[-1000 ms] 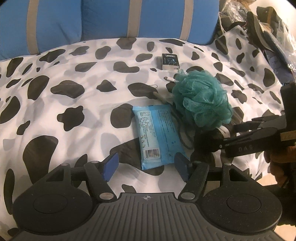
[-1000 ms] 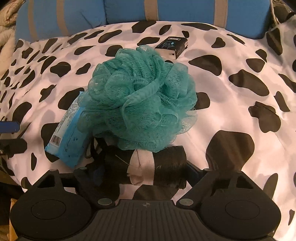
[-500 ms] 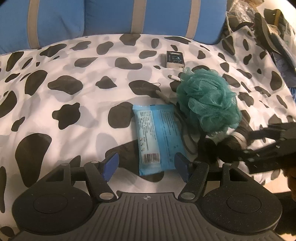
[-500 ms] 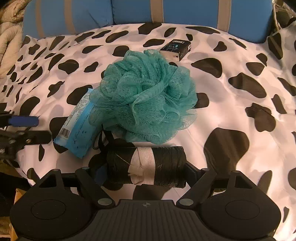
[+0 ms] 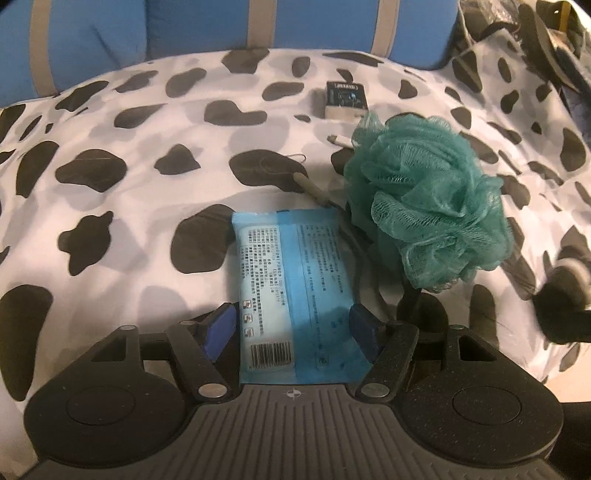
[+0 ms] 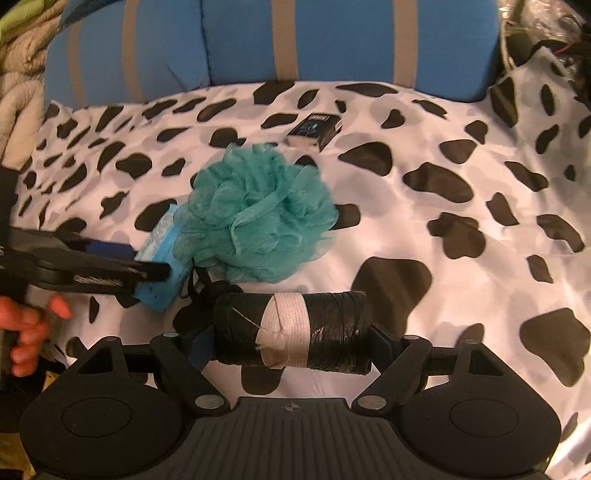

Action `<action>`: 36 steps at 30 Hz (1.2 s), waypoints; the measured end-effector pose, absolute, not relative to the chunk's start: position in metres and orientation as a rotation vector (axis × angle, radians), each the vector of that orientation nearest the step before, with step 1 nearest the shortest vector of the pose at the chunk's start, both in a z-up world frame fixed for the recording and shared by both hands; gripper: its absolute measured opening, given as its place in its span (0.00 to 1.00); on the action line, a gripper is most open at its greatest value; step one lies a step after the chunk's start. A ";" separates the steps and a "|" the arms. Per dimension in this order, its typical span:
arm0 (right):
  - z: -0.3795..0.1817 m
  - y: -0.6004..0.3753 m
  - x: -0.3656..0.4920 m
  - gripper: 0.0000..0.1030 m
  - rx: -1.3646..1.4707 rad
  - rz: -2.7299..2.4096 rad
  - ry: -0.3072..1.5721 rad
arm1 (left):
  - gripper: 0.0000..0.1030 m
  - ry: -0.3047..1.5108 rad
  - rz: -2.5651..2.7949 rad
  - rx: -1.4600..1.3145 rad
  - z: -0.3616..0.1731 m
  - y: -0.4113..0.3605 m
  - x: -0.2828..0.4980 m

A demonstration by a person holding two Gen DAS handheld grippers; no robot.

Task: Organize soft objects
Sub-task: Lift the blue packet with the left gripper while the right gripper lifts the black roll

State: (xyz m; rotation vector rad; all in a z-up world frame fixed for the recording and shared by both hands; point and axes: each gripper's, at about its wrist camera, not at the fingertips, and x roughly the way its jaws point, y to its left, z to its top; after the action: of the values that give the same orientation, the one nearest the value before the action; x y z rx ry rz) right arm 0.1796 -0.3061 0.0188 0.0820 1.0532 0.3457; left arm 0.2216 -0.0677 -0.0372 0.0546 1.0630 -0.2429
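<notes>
A light blue wipes pack [image 5: 291,266] lies flat on the cow-print cover [image 5: 129,221]. My left gripper [image 5: 293,326] is open and straddles the pack's near end, its blue pads [image 5: 221,325] just beside the edges. To the right of the pack rests a teal mesh bath puff [image 5: 424,206]. My right gripper [image 6: 291,343] is shut on a black roll [image 6: 332,332] with a white band, held end to end above the cover. In the right wrist view the puff [image 6: 258,214] and the pack [image 6: 162,240] lie beyond the roll, and the left gripper [image 6: 147,266] comes in from the left.
A small black box [image 5: 345,98] lies behind the puff, with a white cable end [image 5: 340,140] near it. A black cord [image 5: 369,280] runs beside the pack. Blue cushions [image 5: 184,33] line the back. Dark clutter [image 5: 535,29] sits at the far right. A hand [image 6: 26,332] shows at the left.
My left gripper has come forward and down, so the wipes pack now sits between its fingers. My right gripper has lifted the black roll up and away from the puff.
</notes>
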 end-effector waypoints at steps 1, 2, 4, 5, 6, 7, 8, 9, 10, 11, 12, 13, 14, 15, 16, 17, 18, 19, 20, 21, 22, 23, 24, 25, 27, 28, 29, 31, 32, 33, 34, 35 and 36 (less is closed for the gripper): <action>0.022 -0.309 0.178 0.81 0.092 0.344 1.047 | 0.67 1.061 -0.245 0.051 -0.038 -0.069 0.223; 0.025 -0.312 0.176 0.81 0.102 0.343 1.041 | 0.69 1.059 -0.241 0.052 -0.039 -0.070 0.224; 0.030 -0.316 0.173 0.81 0.117 0.341 1.031 | 0.70 1.058 -0.238 0.068 -0.041 -0.074 0.226; 0.032 -0.317 0.171 0.81 0.117 0.340 1.028 | 0.71 1.059 -0.233 0.074 -0.042 -0.075 0.227; 0.034 -0.318 0.169 0.81 0.115 0.340 1.024 | 0.71 1.057 -0.228 0.079 -0.043 -0.077 0.228; 0.036 -0.319 0.167 0.81 0.112 0.340 1.020 | 0.71 1.055 -0.224 0.083 -0.043 -0.078 0.228; 0.037 -0.320 0.165 0.81 0.111 0.342 1.017 | 0.71 1.051 -0.223 0.087 -0.044 -0.080 0.229; 0.038 -0.321 0.164 0.81 0.114 0.347 1.014 | 0.71 1.046 -0.221 0.091 -0.045 -0.080 0.230; 0.038 -0.321 0.163 0.81 0.118 0.350 1.014 | 0.71 1.040 -0.218 0.092 -0.045 -0.081 0.231; 0.038 -0.322 0.164 0.81 0.121 0.350 1.016 | 0.71 1.035 -0.215 0.093 -0.046 -0.081 0.233; 0.037 -0.322 0.164 0.81 0.121 0.349 1.018 | 0.71 1.029 -0.212 0.095 -0.046 -0.082 0.234; 0.037 -0.322 0.164 0.81 0.120 0.348 1.019 | 0.71 1.025 -0.209 0.099 -0.047 -0.082 0.235; 0.037 -0.322 0.164 0.81 0.119 0.346 1.021 | 0.71 1.018 -0.209 0.105 -0.048 -0.082 0.236; 0.036 -0.321 0.164 0.81 0.119 0.347 1.021 | 0.71 1.011 -0.211 0.112 -0.049 -0.083 0.236; 0.036 -0.321 0.164 0.81 0.119 0.349 1.022 | 0.71 1.006 -0.211 0.115 -0.049 -0.083 0.236; 0.035 -0.320 0.165 0.81 0.120 0.351 1.025 | 0.71 1.003 -0.212 0.116 -0.050 -0.083 0.237; 0.034 -0.319 0.165 0.81 0.119 0.352 1.028 | 0.71 1.001 -0.213 0.117 -0.051 -0.083 0.238; 0.034 -0.318 0.164 0.81 0.115 0.355 1.030 | 0.71 1.000 -0.215 0.118 -0.051 -0.083 0.239; 0.033 -0.317 0.164 0.81 0.111 0.357 1.031 | 0.71 1.002 -0.215 0.118 -0.051 -0.083 0.239; 0.033 -0.316 0.164 0.81 0.106 0.359 1.033 | 0.71 1.006 -0.219 0.124 -0.052 -0.083 0.240; 0.032 -0.315 0.164 0.81 0.103 0.360 1.034 | 0.70 1.007 -0.222 0.130 -0.052 -0.083 0.240; 0.031 -0.314 0.164 0.81 0.102 0.361 1.037 | 0.69 1.008 -0.225 0.136 -0.052 -0.083 0.239; 0.031 -0.314 0.164 0.81 0.101 0.362 1.040 | 0.68 1.012 -0.228 0.143 -0.052 -0.083 0.239; 0.030 -0.314 0.164 0.81 0.100 0.361 1.042 | 0.67 1.019 -0.232 0.149 -0.051 -0.083 0.239; 0.030 -0.313 0.164 0.81 0.098 0.362 1.044 | 0.64 1.036 -0.238 0.159 -0.049 -0.083 0.240; 0.030 -0.312 0.164 0.81 0.098 0.362 1.044 | 0.62 1.041 -0.239 0.154 -0.048 -0.083 0.239; 0.031 -0.311 0.164 0.81 0.100 0.362 1.044 | 0.62 1.044 -0.243 0.151 -0.047 -0.081 0.238; 0.031 -0.310 0.164 0.81 0.100 0.368 1.043 | 0.60 1.045 -0.249 0.147 -0.046 -0.079 0.234; 0.030 -0.309 0.164 0.81 0.099 0.368 1.044 | 0.59 1.047 -0.249 0.139 -0.045 -0.077 0.233; 0.030 -0.308 0.163 0.81 0.098 0.369 1.045 | 0.59 1.049 -0.249 0.129 -0.044 -0.075 0.231; 0.030 -0.308 0.162 0.81 0.097 0.369 1.047 | 0.59 1.049 -0.248 0.123 -0.043 -0.073 0.229; 0.029 -0.307 0.161 0.81 0.097 0.369 1.048 | 0.59 1.049 -0.246 0.119 -0.041 -0.071 0.227; 0.029 -0.307 0.160 0.81 0.096 0.369 1.049 | 0.58 1.047 -0.245 0.116 -0.040 -0.069 0.225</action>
State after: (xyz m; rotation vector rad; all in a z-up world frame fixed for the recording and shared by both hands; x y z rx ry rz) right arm 0.1602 -0.3066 0.0294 0.0959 1.0488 0.3687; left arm 0.2247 -0.0689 -0.0399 0.1161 1.0469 -0.2449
